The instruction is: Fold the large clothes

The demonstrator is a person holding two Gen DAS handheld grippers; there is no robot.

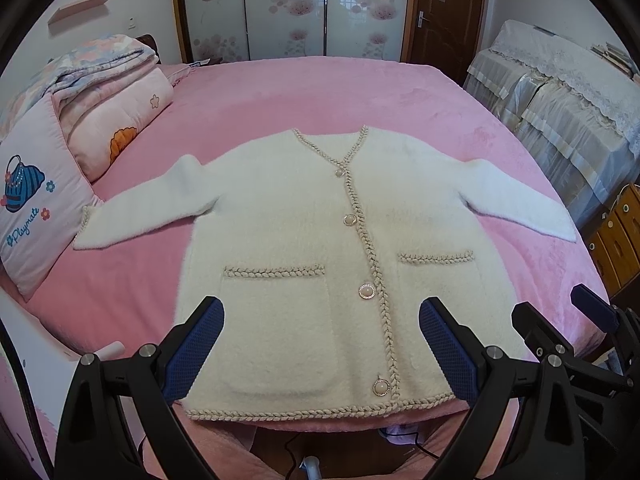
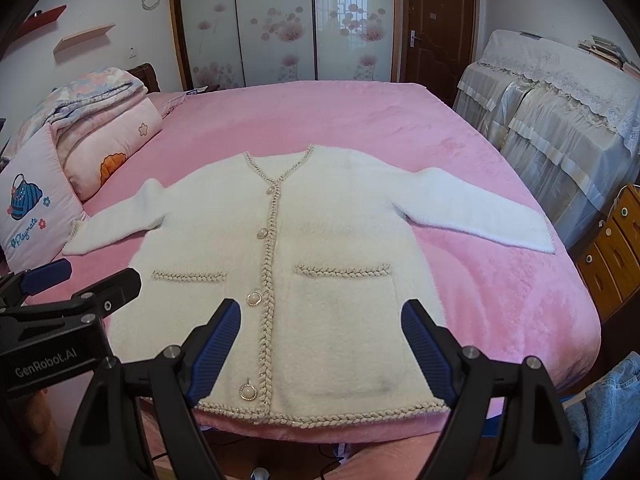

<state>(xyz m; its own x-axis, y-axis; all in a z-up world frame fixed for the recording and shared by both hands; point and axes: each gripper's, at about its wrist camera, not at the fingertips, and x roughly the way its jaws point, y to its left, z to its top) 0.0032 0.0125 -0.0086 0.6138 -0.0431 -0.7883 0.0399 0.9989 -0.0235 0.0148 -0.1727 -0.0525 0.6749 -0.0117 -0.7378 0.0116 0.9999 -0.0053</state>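
Note:
A cream fuzzy cardigan point(image 1: 304, 232) point(image 2: 320, 248) with braided beige trim, round buttons and two front pockets lies flat, face up, on the pink bed point(image 1: 320, 92) point(image 2: 340, 120). Both sleeves are spread out to the sides and its hem is at the near edge. My left gripper point(image 1: 320, 320) hovers open over the hem, above the left pocket and button line, holding nothing. My right gripper point(image 2: 320, 320) hovers open over the right pocket, also holding nothing. Each gripper shows at the edge of the other's view: the right gripper point(image 1: 576, 316), the left gripper point(image 2: 84, 280).
Folded quilts and a pink pillow point(image 1: 36, 208) point(image 2: 32, 212) lie stacked at the bed's left side. A lace-covered cabinet point(image 1: 560, 92) point(image 2: 560, 112) and wooden drawers point(image 1: 616, 240) point(image 2: 612, 248) stand on the right. Denim cloth point(image 2: 608, 408) lies off the bed's near right corner. Cables point(image 1: 404, 440) hang below the near edge.

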